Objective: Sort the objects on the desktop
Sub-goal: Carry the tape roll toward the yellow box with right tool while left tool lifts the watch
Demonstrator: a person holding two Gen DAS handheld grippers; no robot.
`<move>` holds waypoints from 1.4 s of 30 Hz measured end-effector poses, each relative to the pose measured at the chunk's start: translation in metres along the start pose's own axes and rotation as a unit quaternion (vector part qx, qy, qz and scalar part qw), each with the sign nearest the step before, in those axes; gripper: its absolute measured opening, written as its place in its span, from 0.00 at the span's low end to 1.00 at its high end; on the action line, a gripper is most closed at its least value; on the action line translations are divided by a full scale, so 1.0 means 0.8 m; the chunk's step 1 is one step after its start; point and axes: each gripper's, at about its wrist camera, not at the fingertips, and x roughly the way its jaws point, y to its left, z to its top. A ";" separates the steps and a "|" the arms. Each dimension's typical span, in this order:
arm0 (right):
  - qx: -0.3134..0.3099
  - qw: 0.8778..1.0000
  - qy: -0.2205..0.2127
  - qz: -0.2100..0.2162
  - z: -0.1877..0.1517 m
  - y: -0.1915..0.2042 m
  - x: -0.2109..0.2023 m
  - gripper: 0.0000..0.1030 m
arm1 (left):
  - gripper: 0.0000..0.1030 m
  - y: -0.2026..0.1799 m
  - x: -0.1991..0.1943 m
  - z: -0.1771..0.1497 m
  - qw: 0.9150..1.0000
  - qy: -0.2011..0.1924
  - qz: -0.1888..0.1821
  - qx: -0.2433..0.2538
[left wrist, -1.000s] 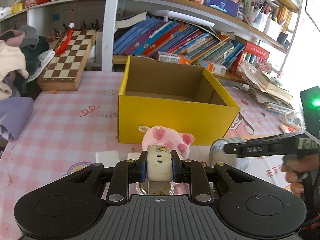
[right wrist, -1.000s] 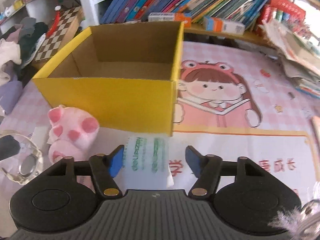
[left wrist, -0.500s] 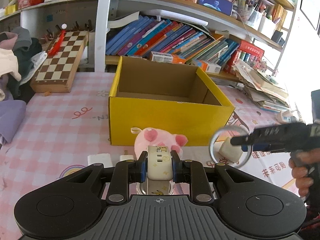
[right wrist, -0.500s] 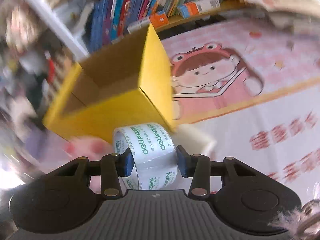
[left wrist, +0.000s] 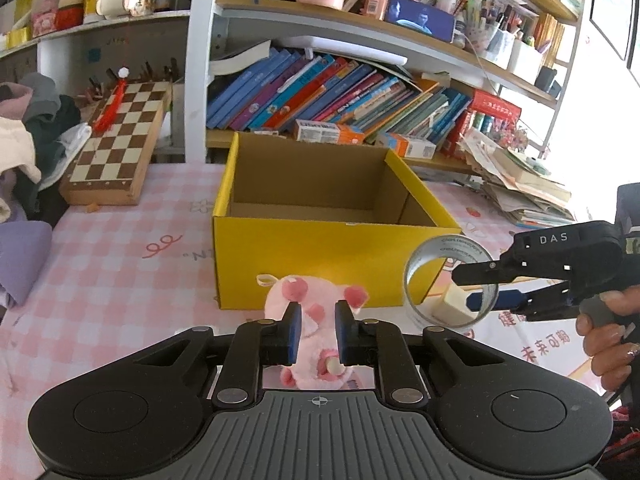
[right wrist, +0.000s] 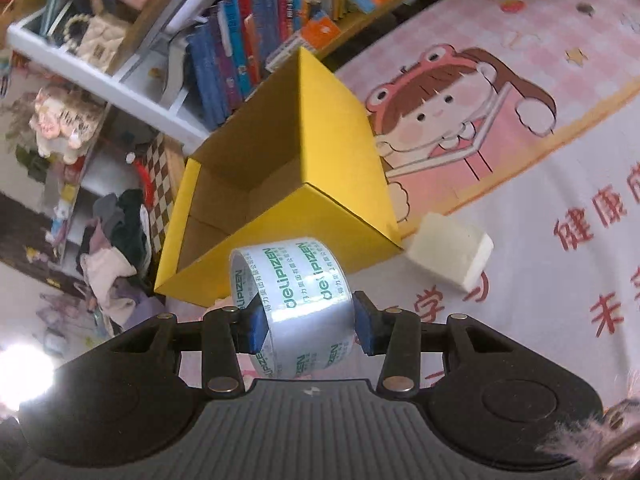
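Note:
An open yellow cardboard box [left wrist: 320,256] stands on the pink checked tablecloth; it also shows in the right wrist view [right wrist: 320,184]. My right gripper [right wrist: 306,324] is shut on a roll of clear tape [right wrist: 296,292] and holds it in the air near the box's front right corner. The tape [left wrist: 450,280] and the right gripper [left wrist: 476,284] show in the left wrist view too. My left gripper [left wrist: 316,330] has its jaws slightly apart with nothing between them, above a pink plush pig [left wrist: 316,304] lying in front of the box.
A white block [right wrist: 448,252] lies on the cloth right of the box. A chessboard [left wrist: 120,144] leans at the back left beside a pile of clothes [left wrist: 24,152]. Shelves of books [left wrist: 328,96] stand behind the box. Stacked papers [left wrist: 520,188] lie at the right.
My left gripper held a small white object before; now its jaws hold nothing. My right gripper closed on the tape roll and lifted it beside the box.

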 end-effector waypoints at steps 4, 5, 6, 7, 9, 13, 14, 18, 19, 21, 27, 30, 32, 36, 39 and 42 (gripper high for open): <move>-0.023 1.000 0.003 -0.017 -0.001 0.004 0.000 0.39 | 0.25 0.026 -0.011 -0.006 1.000 0.004 0.017 -0.024; -0.024 1.000 0.004 -0.017 -0.001 0.003 0.001 0.39 | 0.31 0.035 -0.016 -0.010 0.999 0.004 0.015 -0.034; -0.025 1.000 0.005 -0.017 -0.001 0.002 0.001 0.39 | 0.43 0.042 -0.020 -0.012 0.999 0.004 0.011 -0.042; -0.026 1.000 0.006 -0.017 -0.001 0.003 0.002 0.39 | 0.52 0.043 -0.022 -0.015 0.999 0.012 0.004 -0.042; -0.028 0.999 0.009 -0.016 0.000 0.005 0.005 0.39 | 0.64 0.046 -0.026 -0.019 0.999 0.027 -0.010 -0.041; -0.041 0.999 0.018 -0.009 -0.002 0.014 0.015 0.39 | 0.65 0.024 -0.017 -0.027 0.997 0.061 -0.034 0.012; -0.045 0.999 0.021 -0.007 -0.002 0.017 0.017 0.39 | 0.65 0.018 -0.014 -0.029 0.996 0.069 -0.040 0.027; -0.056 0.998 0.028 -0.004 -0.006 0.024 0.022 0.39 | 0.59 0.007 0.010 -0.037 0.992 0.105 -0.013 0.064; -0.058 0.998 0.029 -0.004 -0.007 0.025 0.022 0.39 | 0.57 0.007 0.014 -0.038 0.992 0.108 -0.010 0.065; -0.059 0.998 0.028 -0.005 -0.007 0.024 0.021 0.39 | 0.47 0.007 0.019 -0.037 0.992 0.111 -0.010 0.067; -0.052 0.998 0.023 -0.011 -0.008 0.019 0.016 0.39 | 0.21 -0.001 0.029 -0.035 0.989 0.116 -0.016 0.087; -0.053 0.998 0.019 -0.013 -0.008 0.019 0.012 0.39 | 0.20 -0.005 0.028 -0.034 0.989 0.110 -0.014 0.099; -0.056 0.998 0.018 -0.013 -0.009 0.020 0.011 0.39 | 0.20 -0.006 0.022 -0.029 0.990 0.099 -0.015 0.099; -0.064 0.998 0.017 -0.014 -0.010 0.022 0.009 0.39 | 0.20 -0.007 0.013 -0.021 0.991 0.085 -0.016 0.097; -0.068 0.997 0.020 -0.015 -0.010 0.024 0.008 0.39 | 0.20 -0.006 0.009 -0.017 0.993 0.079 -0.017 0.091; -0.073 0.997 0.018 -0.012 -0.010 0.027 0.003 0.39 | 0.20 -0.002 0.000 -0.008 0.995 0.065 -0.021 0.079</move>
